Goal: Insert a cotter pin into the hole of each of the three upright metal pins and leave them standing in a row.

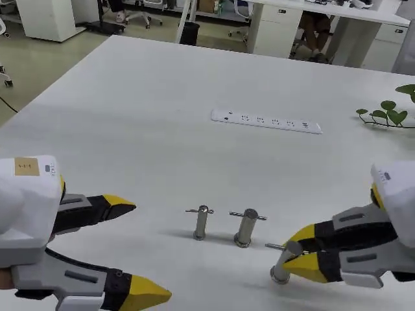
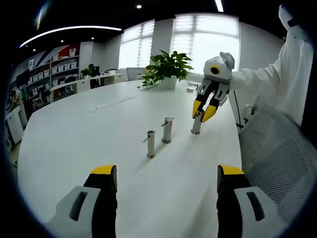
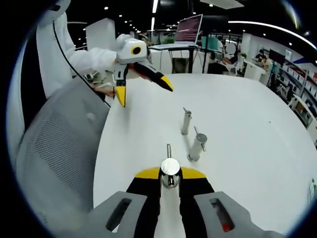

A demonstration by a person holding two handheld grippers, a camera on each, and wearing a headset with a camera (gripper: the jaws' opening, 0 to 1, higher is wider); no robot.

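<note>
Right of the middle pin [image 1: 246, 228], the right gripper [image 1: 290, 254] clenches the third pin [image 1: 281, 271], its round cap plain in the right gripper view; the left gripper [image 1: 149, 251] gapes empty.

Bare table [image 1: 130, 116] clear from 9 to 11 o'clock of the pins [image 1: 201, 223], strip [image 1: 266, 121] lying crosswise far off at 12, plant [image 1: 389, 115] at 2, right gripper [image 1: 299, 253] clamped on end pin [image 1: 281, 271] blocking 4, left gripper [image 1: 139, 251], jaws spread, well apart at 8.
</note>
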